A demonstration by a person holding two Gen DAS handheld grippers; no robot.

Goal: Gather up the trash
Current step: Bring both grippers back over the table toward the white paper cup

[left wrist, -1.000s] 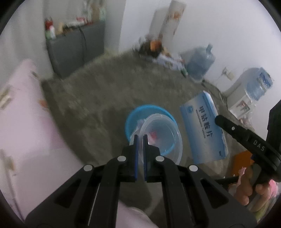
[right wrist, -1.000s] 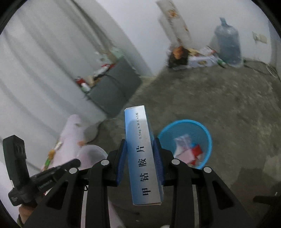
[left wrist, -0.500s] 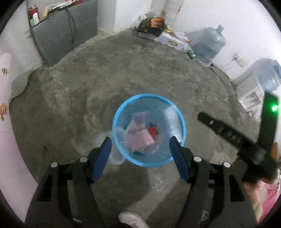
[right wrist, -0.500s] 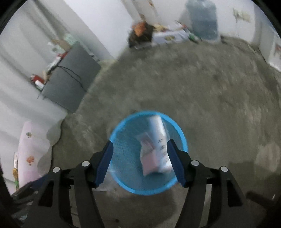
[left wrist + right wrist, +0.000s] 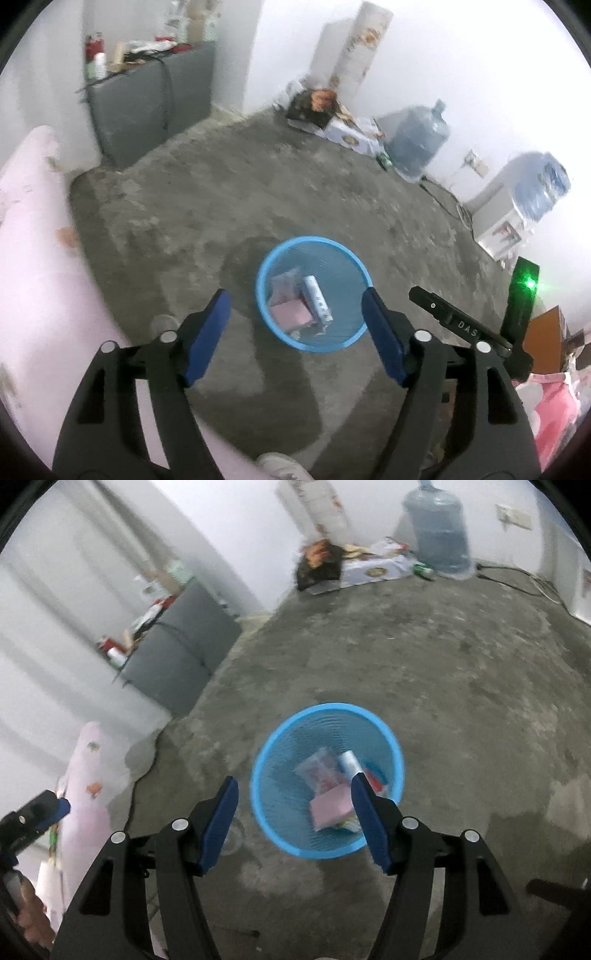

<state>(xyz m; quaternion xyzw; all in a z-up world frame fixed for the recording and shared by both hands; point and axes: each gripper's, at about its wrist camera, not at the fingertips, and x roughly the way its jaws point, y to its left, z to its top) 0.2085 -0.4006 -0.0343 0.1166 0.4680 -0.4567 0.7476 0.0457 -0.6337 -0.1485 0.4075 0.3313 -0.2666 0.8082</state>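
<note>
A blue mesh trash basket (image 5: 354, 266) stands on the concrete floor; it also shows in the right wrist view (image 5: 369, 716). Inside lie a blue-white medicine box (image 5: 317, 298), a pink packet (image 5: 290, 314) and clear wrappers; the box (image 5: 349, 762) and pink packet (image 5: 330, 806) also show from the right. A clear plastic lid (image 5: 162, 325) lies on the floor left of the basket, also seen in the right wrist view (image 5: 232, 836). My left gripper (image 5: 295, 332) is open and empty above the basket. My right gripper (image 5: 295, 812) is open and empty above it too.
A pink-covered bed (image 5: 33, 258) runs along the left. A grey cabinet (image 5: 147, 99) stands at the back. Water jugs (image 5: 417, 144), boxes (image 5: 347, 133) and a dispenser (image 5: 517, 206) line the far wall. A cable (image 5: 517, 579) runs on the floor at right.
Both grippers opened. The medicine box dropped from the right gripper into the basket; the clear lid left the left gripper and lies on the floor beside it. Both grippers pulled back.
</note>
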